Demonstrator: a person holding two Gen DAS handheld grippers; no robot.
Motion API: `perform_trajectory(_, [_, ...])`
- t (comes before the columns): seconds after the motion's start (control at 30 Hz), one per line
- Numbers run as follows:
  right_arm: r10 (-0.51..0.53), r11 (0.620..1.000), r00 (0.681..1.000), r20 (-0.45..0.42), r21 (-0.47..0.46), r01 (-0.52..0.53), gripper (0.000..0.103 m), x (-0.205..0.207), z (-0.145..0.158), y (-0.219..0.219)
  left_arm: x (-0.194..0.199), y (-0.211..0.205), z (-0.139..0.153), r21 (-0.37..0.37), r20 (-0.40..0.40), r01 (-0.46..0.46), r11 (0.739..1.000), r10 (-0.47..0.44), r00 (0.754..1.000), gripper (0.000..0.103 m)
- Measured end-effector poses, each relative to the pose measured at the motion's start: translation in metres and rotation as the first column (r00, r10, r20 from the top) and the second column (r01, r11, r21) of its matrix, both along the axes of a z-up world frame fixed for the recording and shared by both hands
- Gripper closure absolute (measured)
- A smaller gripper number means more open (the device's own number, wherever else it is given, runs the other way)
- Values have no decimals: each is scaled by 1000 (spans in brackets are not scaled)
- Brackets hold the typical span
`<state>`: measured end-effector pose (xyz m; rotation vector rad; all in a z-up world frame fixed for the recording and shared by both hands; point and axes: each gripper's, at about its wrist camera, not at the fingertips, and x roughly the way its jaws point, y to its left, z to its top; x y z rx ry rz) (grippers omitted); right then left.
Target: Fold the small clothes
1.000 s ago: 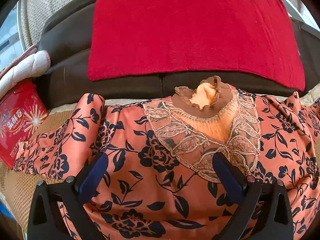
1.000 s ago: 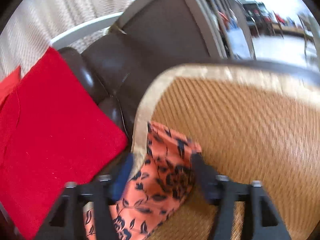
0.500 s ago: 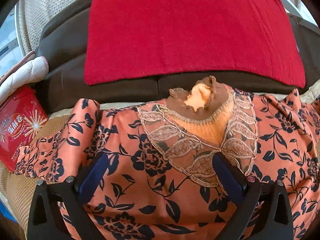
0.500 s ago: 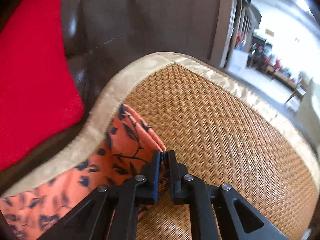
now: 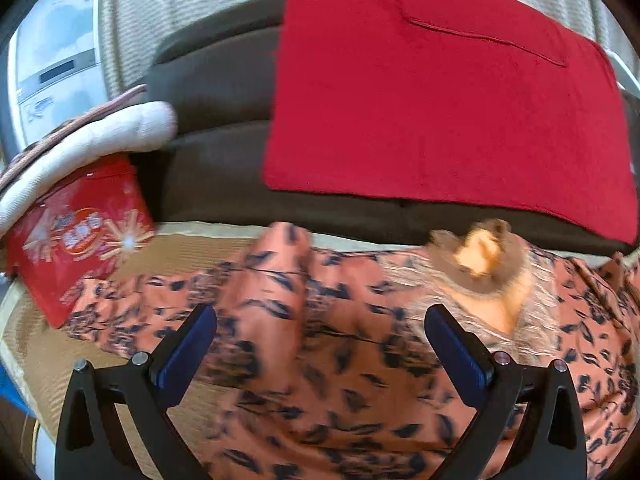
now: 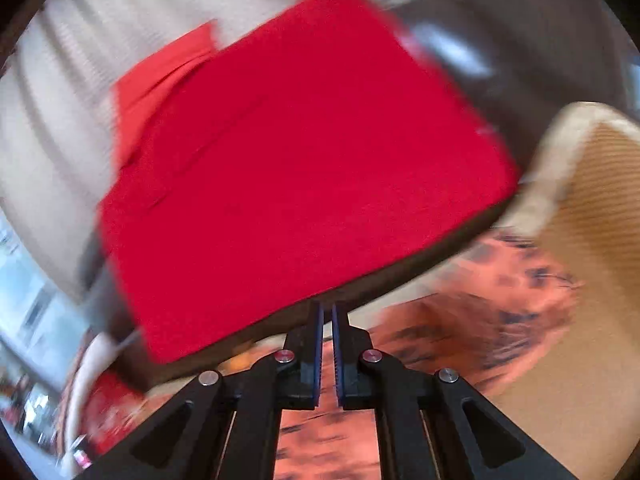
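A: While the left wrist view is smeared, the left gripper [image 5: 320,344] reads clearly: blue-padded fingers [image 5: 188,350] spread wide, nothing between them, hovering over the orange blouse with dark blue floral print [image 5: 344,360].

B: Blouse position?

A: Spread across the woven tan rattan mat [image 5: 36,352], lace-trimmed brown collar [image 5: 480,264] toward the dark brown leather sofa back [image 5: 216,136]. One sleeve reaches toward the red printed gift box [image 5: 76,240] at the left. I can't tell whether the fingers touch the cloth.

B: Writing on the box?

A: White characters and starburst graphics, too blurred to read. A white quilted cushion [image 5: 92,148] rests on top of it. A red rectangular fabric cushion [image 5: 444,96] leans on the sofa back.

B: Right wrist view?

A: Heavy blur. The right gripper [image 6: 327,344] has its fingers drawn nearly together, a thin slit left between the pads. Cannot tell whether cloth is pinched there. Blouse [image 6: 480,320] lies below and to the right on the mat [image 6: 592,280]; red cushion [image 6: 296,168] fills the centre.
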<state>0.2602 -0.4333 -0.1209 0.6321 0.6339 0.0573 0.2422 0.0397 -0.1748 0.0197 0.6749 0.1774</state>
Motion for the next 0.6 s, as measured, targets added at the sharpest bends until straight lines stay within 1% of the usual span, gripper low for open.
perform_trajectory(0.03, [47, 999, 999, 8, 15, -47, 98, 4, 3, 28, 0, 9, 1, 0, 1, -14, 1000, 14, 1000, 0])
perform_trajectory(0.07, [78, 997, 997, 13, 26, -78, 98, 8, 4, 46, -1, 18, 2, -1, 4, -27, 1000, 27, 1000, 0])
perform_trajectory(0.1, [129, 991, 992, 14, 37, -130, 98, 14, 4, 76, -1, 27, 2, -4, 7, -45, 999, 45, 999, 0])
perform_trajectory(0.13, [163, 986, 987, 7, 27, -163, 98, 19, 4, 102, -3, 34, 3, -12, 8, -55, 998, 55, 998, 0])
perform_trajectory(0.17, [180, 983, 984, 11, 21, -180, 98, 23, 3, 121, -2, 39, 3, -28, 5, -58, 998, 58, 998, 0])
perform_trajectory(0.2, [186, 982, 982, 18, 27, -186, 97, 23, 2, 131, -3, 44, 2, -49, -2, -57, 997, 57, 998, 0])
perform_trajectory(0.23, [178, 984, 984, 12, 22, -178, 96, 24, 0, 135, -4, 46, 2, -71, -11, -50, 996, 50, 999, 0])
perform_trajectory(0.27, [162, 987, 987, -6, -1, -162, 95, 26, -2, 133, -2, 46, 1, -84, -17, -37, 996, 36, 999, 0])
perform_trajectory(0.33, [114, 988, 992, -56, -95, -119, 95, 23, -13, 117, -2, 41, 1, -70, -18, -15, 997, 13, 1000, 0])
perform_trajectory(0.37, [91, 987, 992, -83, -125, -101, 92, 21, -18, 103, -1, 36, 0, -57, -20, -4, 998, 3, 1000, 0])
perform_trajectory(0.4, [42, 985, 991, -130, -160, -62, 87, 20, -28, 80, 0, 32, -1, -53, -23, 6, 999, -8, 1000, 0])
perform_trajectory(0.43, [2, 984, 986, -167, -176, -31, 66, 18, -35, 58, 1, 26, -2, -52, -27, 21, 998, -22, 999, 0])
perform_trajectory(0.47, [-72, 979, 972, -224, -201, 26, 28, 15, -50, 25, 2, 21, -3, -49, -29, 29, 998, -30, 999, 0])
perform_trajectory(0.5, [-126, 974, 962, -241, -215, 74, 17, 11, -59, 1, 3, 16, -4, -43, -32, 38, 998, -39, 999, 0])
perform_trajectory(0.53, [-191, 963, 953, -234, -234, 136, 16, 6, -68, -24, 4, 9, -6, -33, -36, 49, 998, -51, 998, 0])
perform_trajectory(0.6, [-197, 965, 948, -250, -221, 142, 16, 10, -81, -63, 5, -3, -9, -14, -45, 70, 997, -70, 997, 0])
